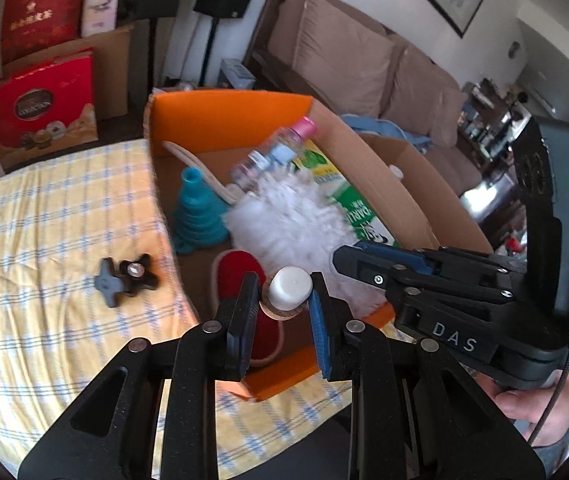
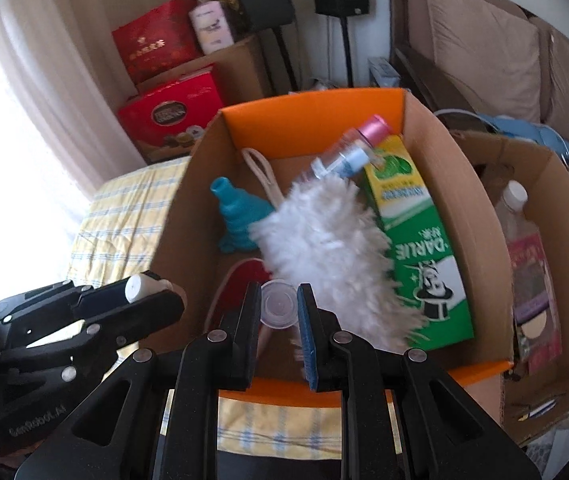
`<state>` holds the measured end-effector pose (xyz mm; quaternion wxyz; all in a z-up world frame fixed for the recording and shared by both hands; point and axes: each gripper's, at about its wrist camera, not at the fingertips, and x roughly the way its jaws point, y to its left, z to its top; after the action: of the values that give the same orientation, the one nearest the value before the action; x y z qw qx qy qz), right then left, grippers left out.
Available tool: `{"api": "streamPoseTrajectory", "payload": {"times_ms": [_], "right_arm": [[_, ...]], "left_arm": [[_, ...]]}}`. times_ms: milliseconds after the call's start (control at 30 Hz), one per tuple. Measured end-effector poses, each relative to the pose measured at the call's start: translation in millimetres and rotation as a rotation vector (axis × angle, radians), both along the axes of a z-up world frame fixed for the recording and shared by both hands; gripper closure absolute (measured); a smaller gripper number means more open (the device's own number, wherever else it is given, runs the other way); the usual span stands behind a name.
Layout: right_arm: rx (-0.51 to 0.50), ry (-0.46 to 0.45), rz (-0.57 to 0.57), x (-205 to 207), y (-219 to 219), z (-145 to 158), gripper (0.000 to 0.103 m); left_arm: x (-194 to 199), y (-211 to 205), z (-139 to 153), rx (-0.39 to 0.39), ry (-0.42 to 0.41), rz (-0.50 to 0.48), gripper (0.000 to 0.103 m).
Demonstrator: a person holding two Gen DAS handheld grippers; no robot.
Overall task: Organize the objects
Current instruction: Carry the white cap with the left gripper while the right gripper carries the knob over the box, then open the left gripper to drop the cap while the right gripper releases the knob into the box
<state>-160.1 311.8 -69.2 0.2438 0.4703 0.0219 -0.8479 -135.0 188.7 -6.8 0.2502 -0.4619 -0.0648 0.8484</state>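
The left gripper [image 1: 282,292] clamps a white-capped bottle [image 1: 289,286]; the right gripper [image 2: 278,304] pinches a clear cap [image 2: 280,305]. Both hang over the near edge of the cardboard box [image 2: 472,200], directly below.

- The cardboard box [image 2: 480,216] is crowded: white duster [image 2: 324,256], green carton [image 2: 416,248] and teal funnel [image 2: 240,216] fill its middle.
- Lower left of the left wrist view, yellow checked cloth [image 1: 44,240] lies open beside a dark knob [image 1: 128,276].

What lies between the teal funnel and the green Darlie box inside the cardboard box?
The white fluffy duster lies between the teal funnel and the green Darlie box, clearest in the right wrist view.
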Motion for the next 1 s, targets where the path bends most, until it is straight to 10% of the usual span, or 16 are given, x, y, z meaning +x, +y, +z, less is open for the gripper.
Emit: {"api": "streamPoseTrajectory", "payload": {"times_ms": [533, 667, 1000], "right_arm": [[-0.045, -0.04, -0.032, 0.6, 17.2, -7.6, 0.076], [-0.057, -0.009, -0.032, 9.0, 15.5, 2.5, 0.065], [-0.036, 0.103, -0.039, 32.6, 1.8, 26.6, 0.026]], "left_arm": [[3.8, 3.1, -1.8, -0.001, -0.009, 0.004, 0.061], [10.6, -15.9, 10.5, -0.026, 0.042, 0.06, 0.035], [20.7, -57.8, 25.1, -0.068, 0.092, 0.154, 0.012]]}}
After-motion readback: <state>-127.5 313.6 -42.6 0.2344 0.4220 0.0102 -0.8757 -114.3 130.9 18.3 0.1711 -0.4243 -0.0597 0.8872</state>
